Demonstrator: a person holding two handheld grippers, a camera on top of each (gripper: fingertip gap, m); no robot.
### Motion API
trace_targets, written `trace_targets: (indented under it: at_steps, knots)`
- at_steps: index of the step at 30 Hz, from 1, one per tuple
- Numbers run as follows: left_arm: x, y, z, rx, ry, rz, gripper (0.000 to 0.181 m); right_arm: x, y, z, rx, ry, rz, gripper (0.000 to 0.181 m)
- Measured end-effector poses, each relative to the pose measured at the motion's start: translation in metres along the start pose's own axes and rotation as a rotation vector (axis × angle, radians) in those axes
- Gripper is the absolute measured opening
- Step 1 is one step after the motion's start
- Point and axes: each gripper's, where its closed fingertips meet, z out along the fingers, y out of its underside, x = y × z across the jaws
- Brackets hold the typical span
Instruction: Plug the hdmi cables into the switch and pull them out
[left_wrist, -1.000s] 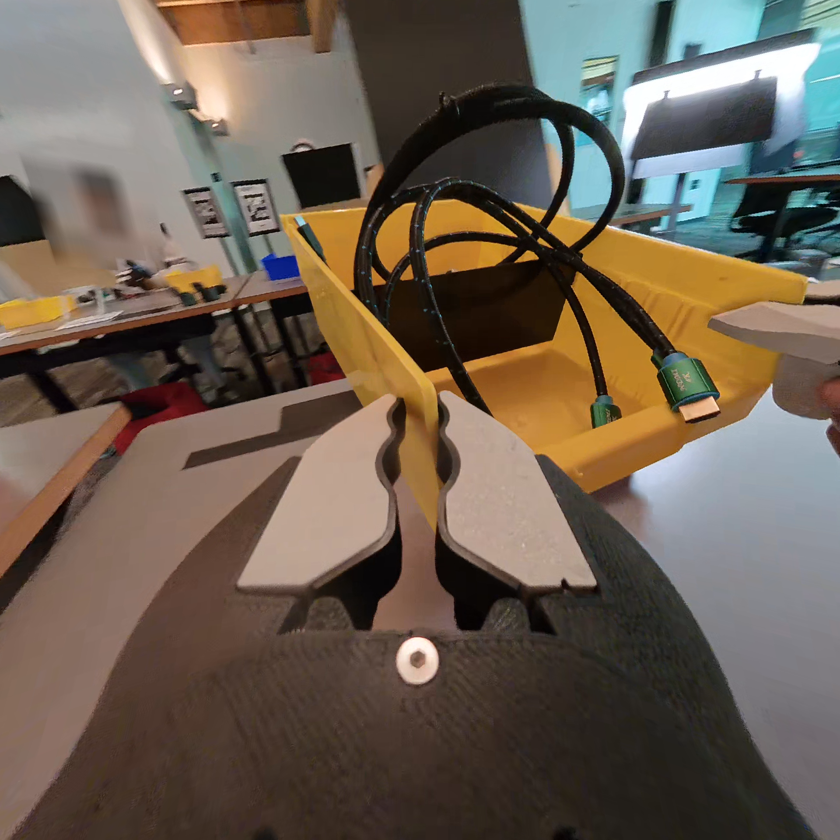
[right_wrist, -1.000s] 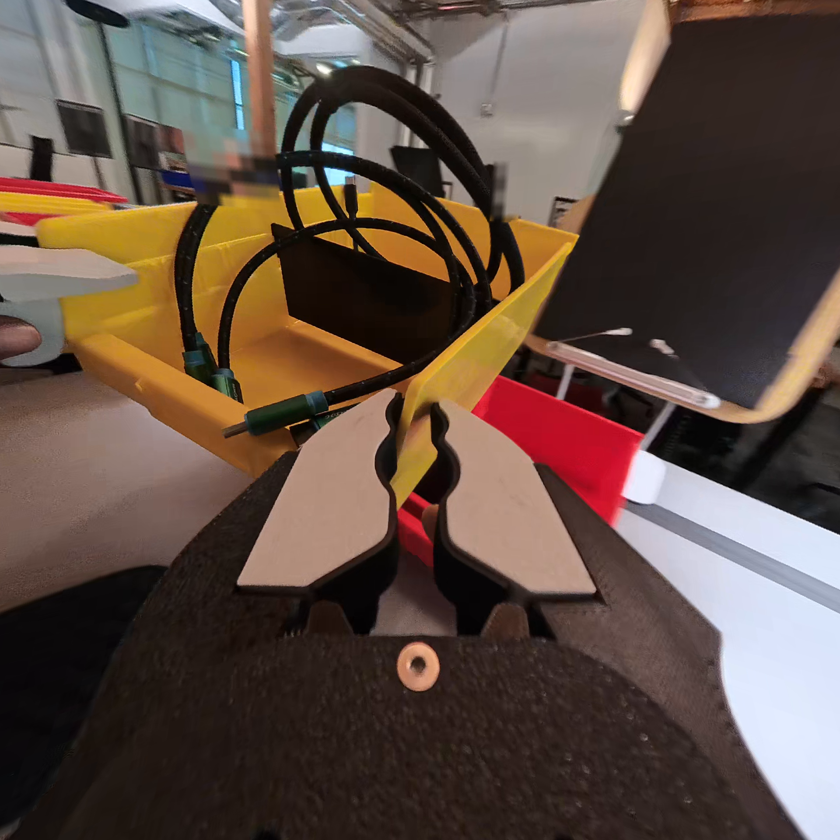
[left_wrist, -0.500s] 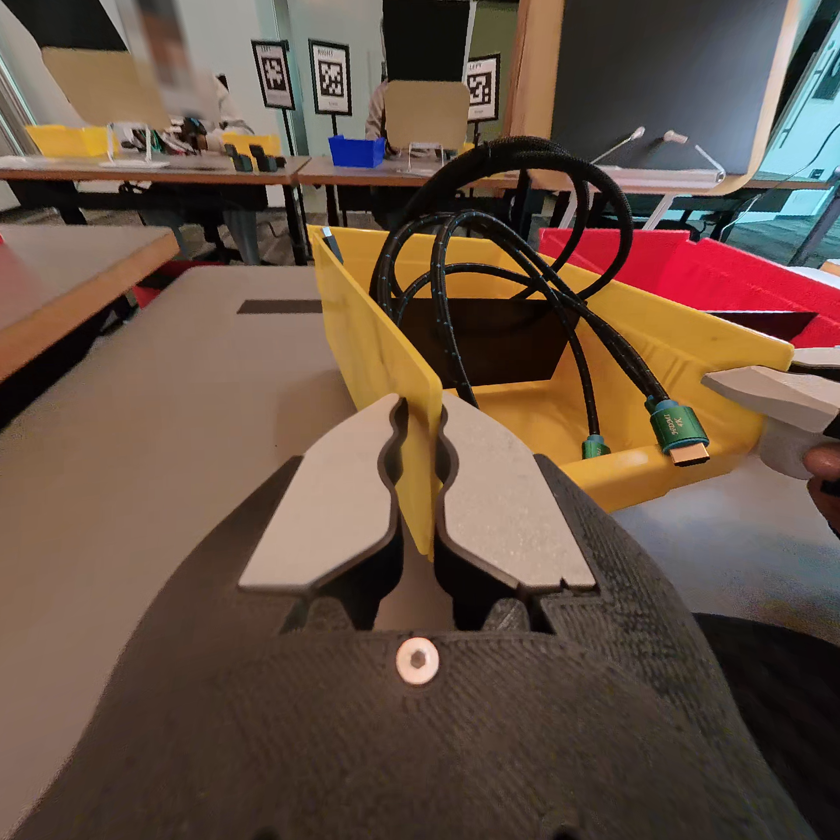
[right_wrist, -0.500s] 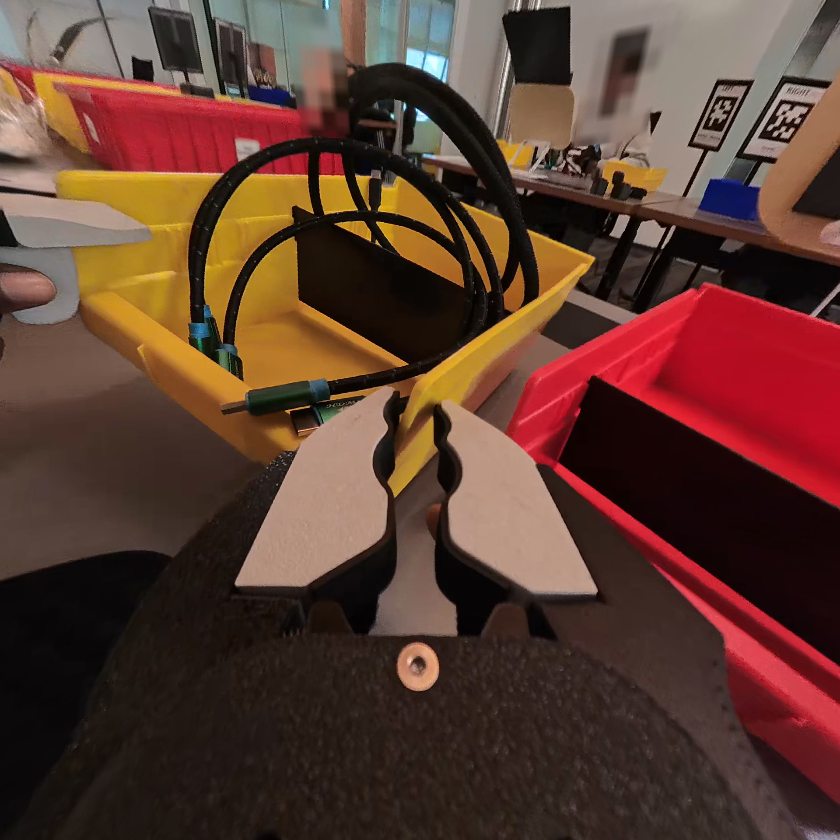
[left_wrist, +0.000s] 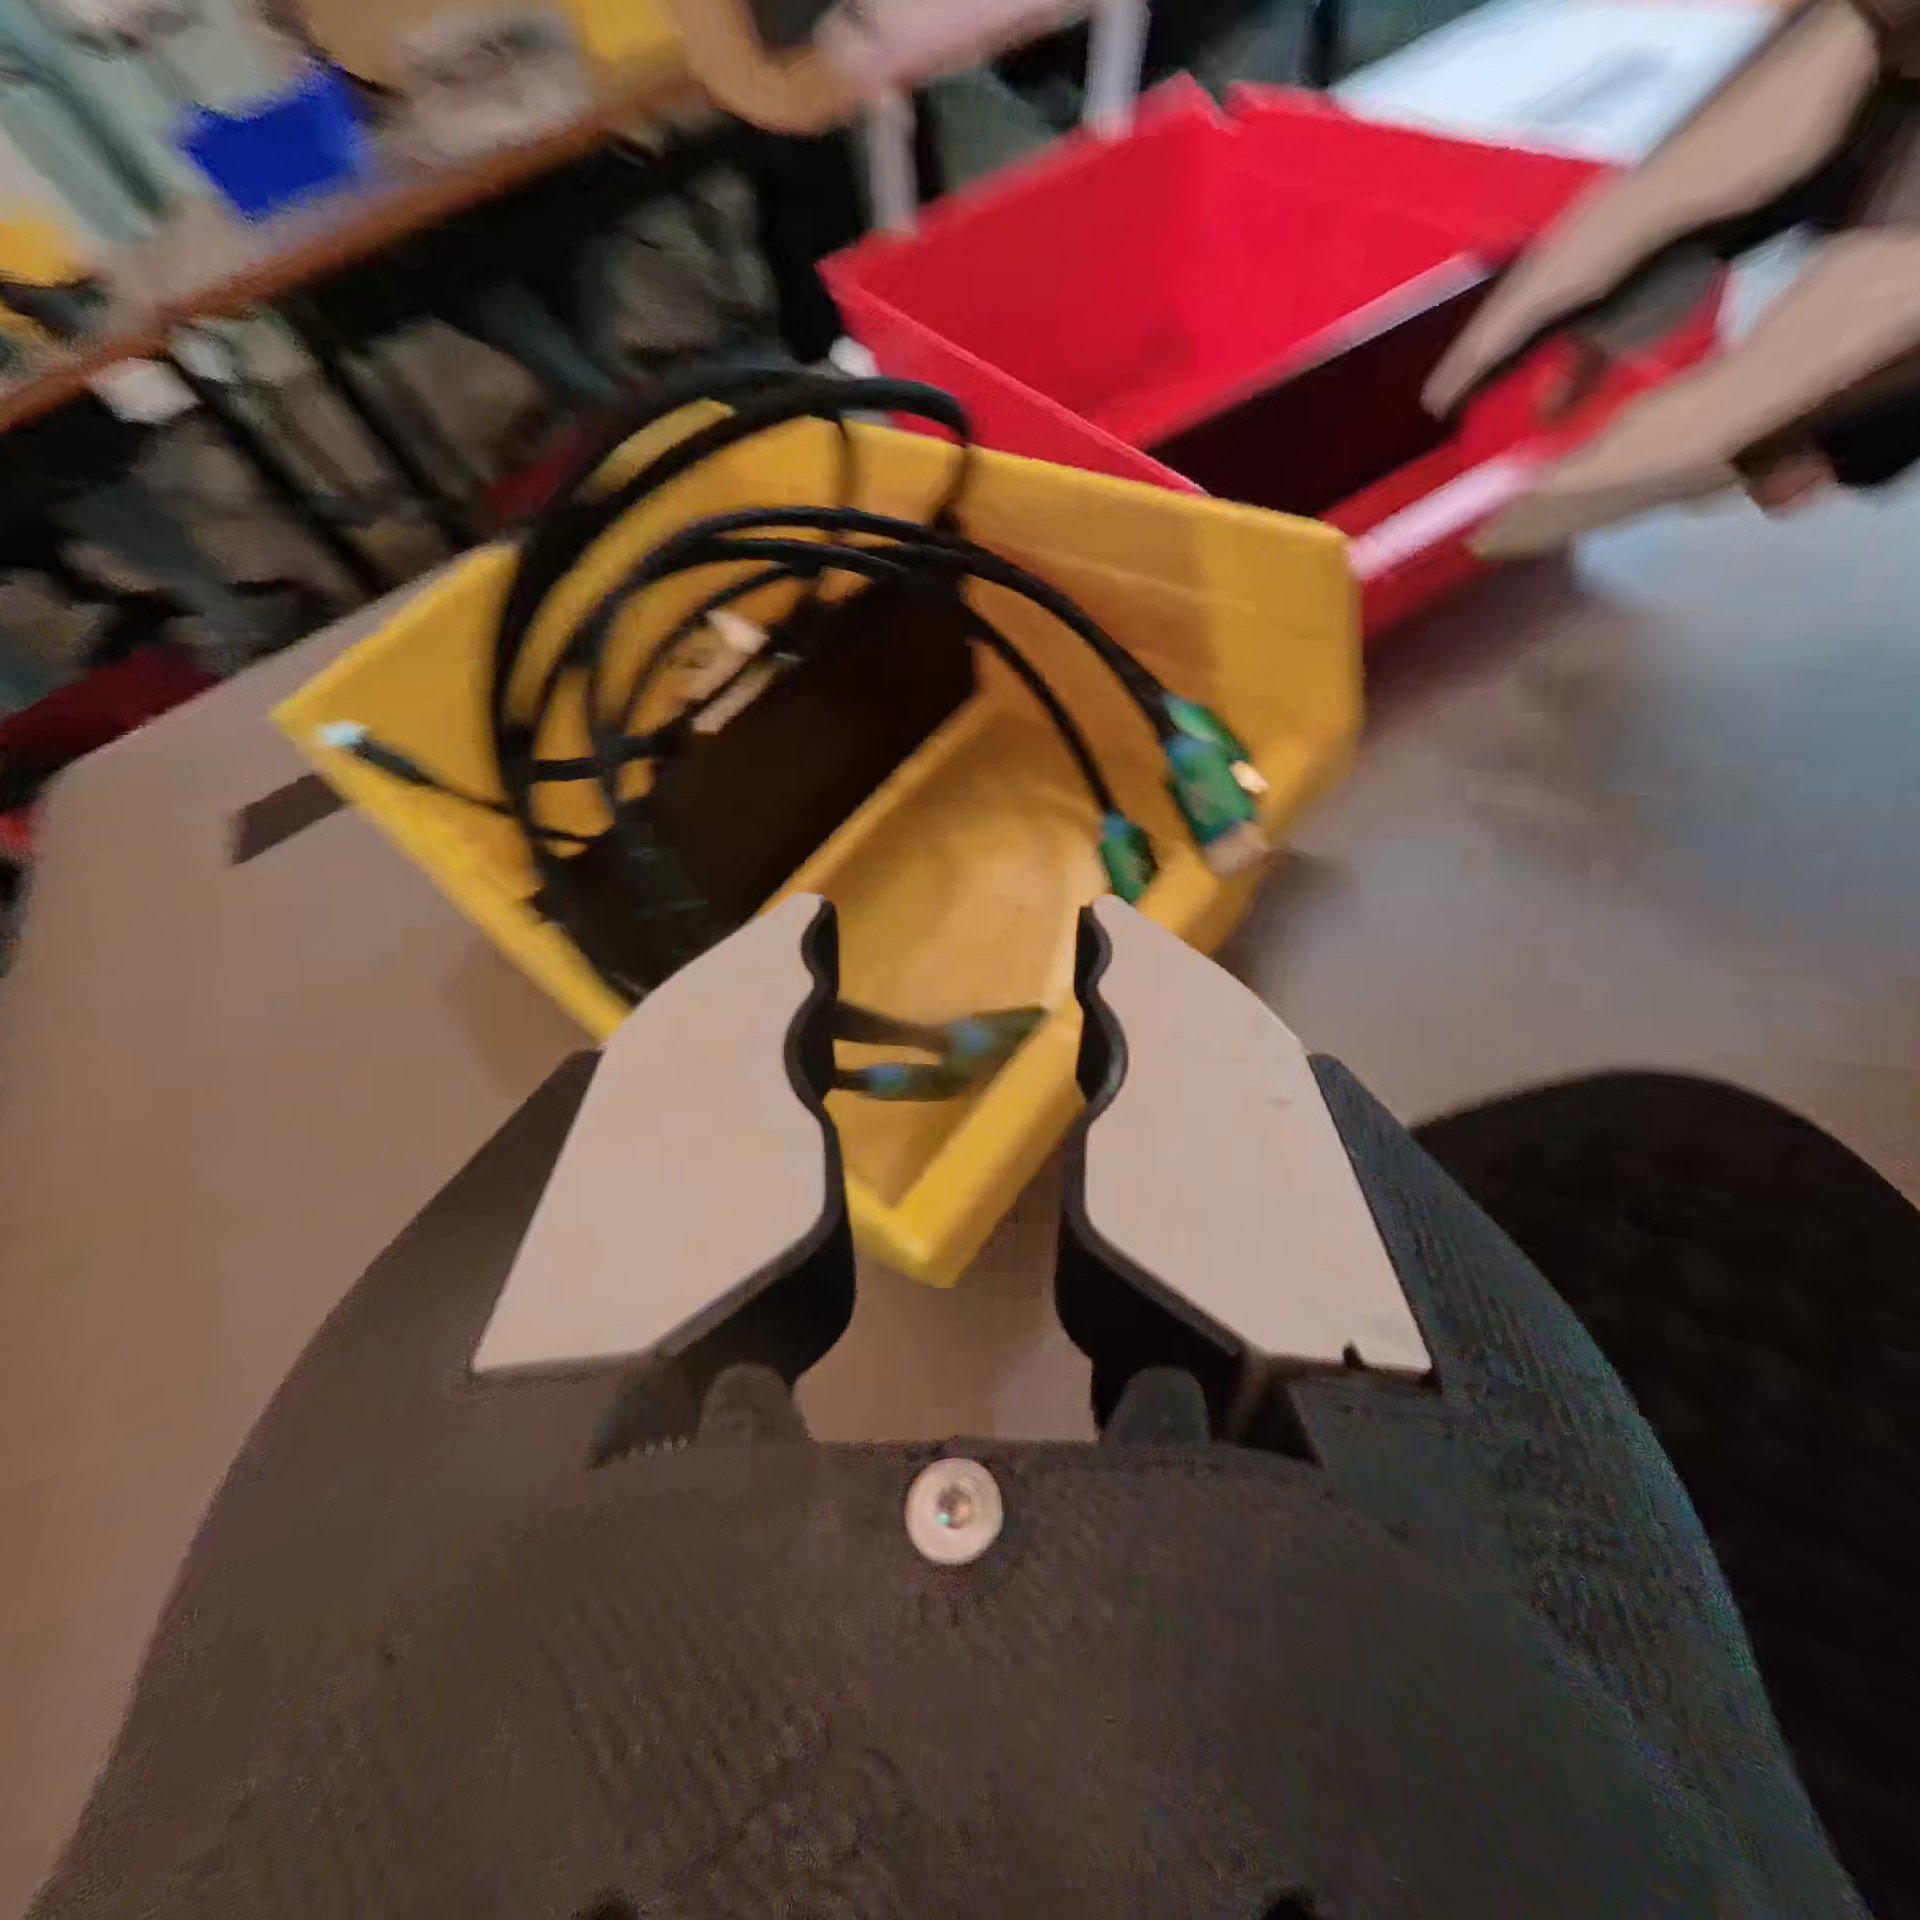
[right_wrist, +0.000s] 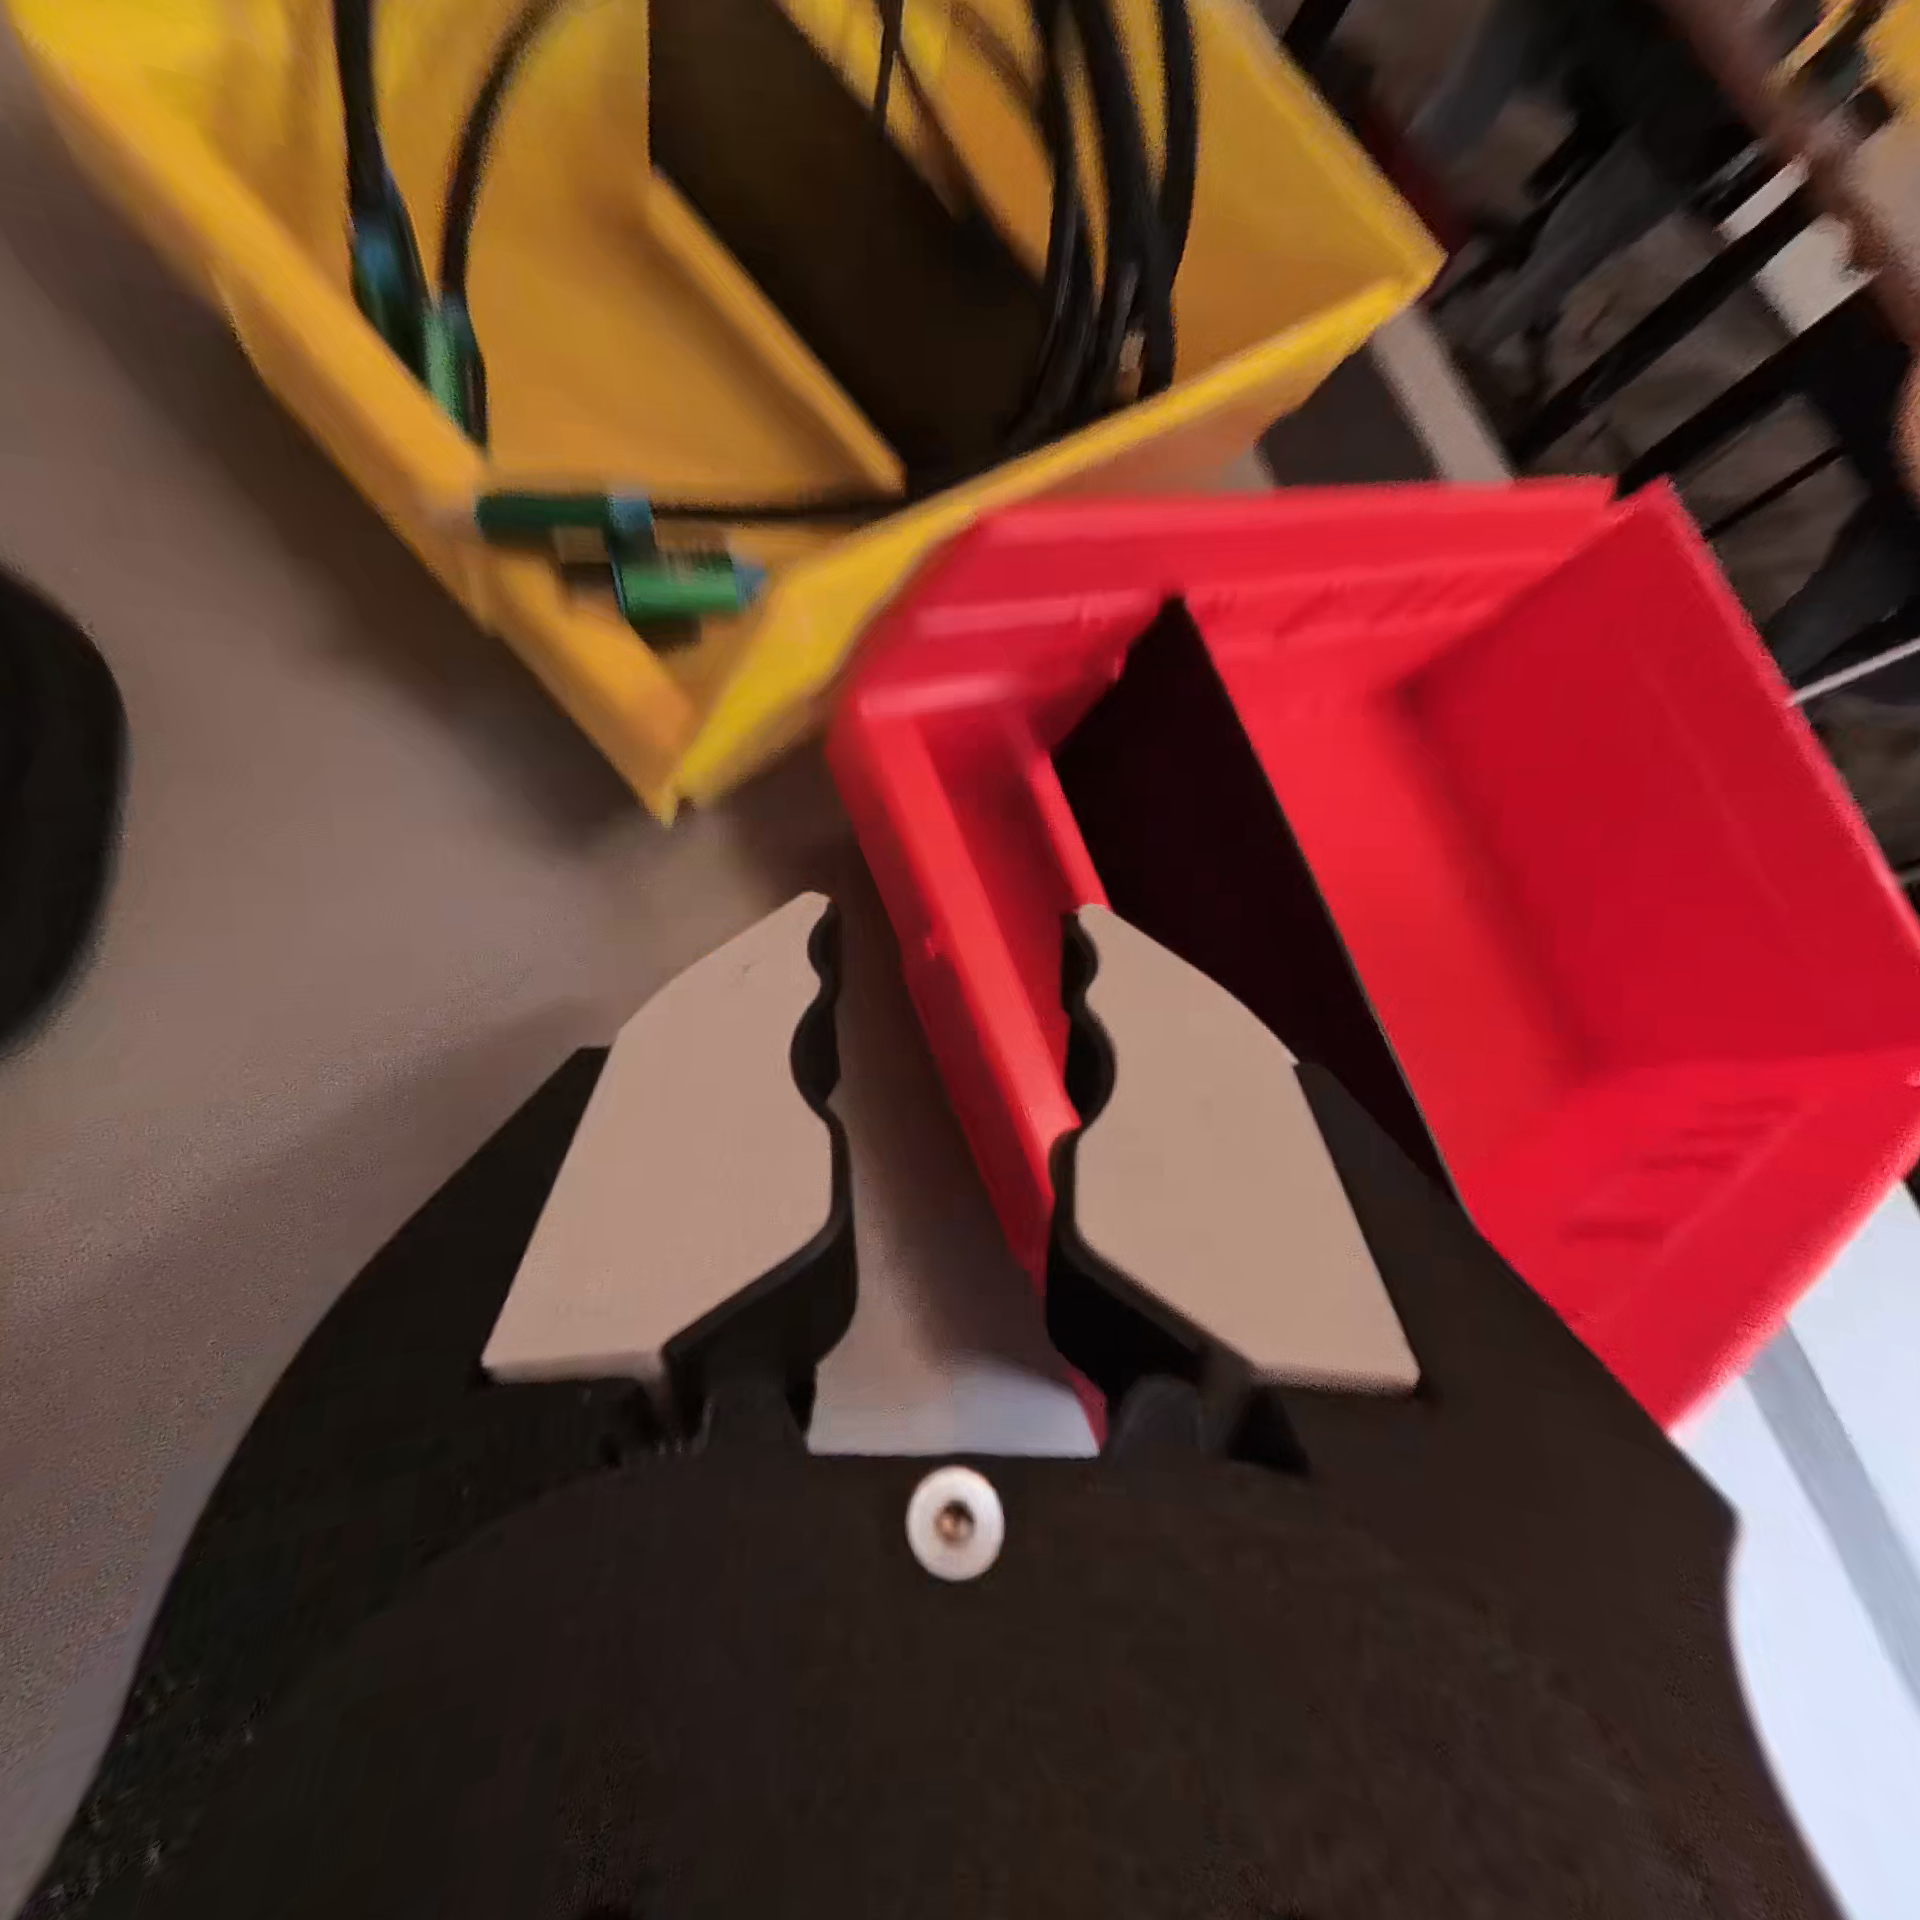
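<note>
A yellow bin (left_wrist: 1247, 582) rests on the table and holds coiled black HDMI cables (left_wrist: 831, 390) with green plugs (left_wrist: 1205, 769) and a black divider (left_wrist: 831, 748). I cannot make out the switch. My left gripper (left_wrist: 953, 904) is open and empty, above the bin's near corner. My right gripper (right_wrist: 951, 909) is open, its fingers either side of the near wall of a red bin (right_wrist: 1558, 831), not gripping it. The yellow bin (right_wrist: 665, 343) and green plugs (right_wrist: 613, 561) lie beyond. The right gripper also shows in the left wrist view (left_wrist: 1460, 462), over the red bin (left_wrist: 1195, 239).
A black round mat (left_wrist: 1714, 1247) lies on the grey table (left_wrist: 260, 1039) near me; it also shows in the right wrist view (right_wrist: 42, 810). The red bin has a black divider (right_wrist: 1195, 831) and touches the yellow bin's corner. Blurred tables and chair legs stand behind. Spacing between my two grippers at the tips: around 20 cm.
Both grippers have let go of the yellow bin's side walls and opened. The bin now rests on the table. Both views look down more steeply, and the right gripper has shifted to the red bin.
</note>
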Motion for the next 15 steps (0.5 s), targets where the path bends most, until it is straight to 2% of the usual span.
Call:
trace_targets:
  at_steps: [2, 6, 8, 9, 10, 15]
  knots:
    - [0.025, 0.010, 0.018, -0.151, 0.112, 0.122, 0.049, 0.007, 0.027, 0.008, -0.178, -0.046, -0.081, 0.048]
    - [0.055, 0.047, 0.062, -0.429, 0.224, 0.362, 0.056, 0.009, 0.052, 0.033, -0.328, -0.084, -0.253, 0.054]
    - [0.062, 0.064, 0.079, -0.535, 0.251, 0.459, 0.055, 0.007, 0.065, 0.043, -0.372, -0.103, -0.289, 0.030]
    - [0.062, 0.069, 0.085, -0.575, 0.255, 0.501, 0.049, 0.006, 0.066, 0.044, -0.356, -0.112, -0.279, 0.029]
    - [0.061, 0.073, 0.090, -0.601, 0.249, 0.536, 0.037, 0.006, 0.066, 0.041, -0.346, -0.122, -0.265, 0.029]
    - [0.062, 0.072, 0.103, -0.575, 0.254, 0.493, 0.033, 0.007, 0.091, 0.002, -0.342, -0.106, -0.199, 0.028]
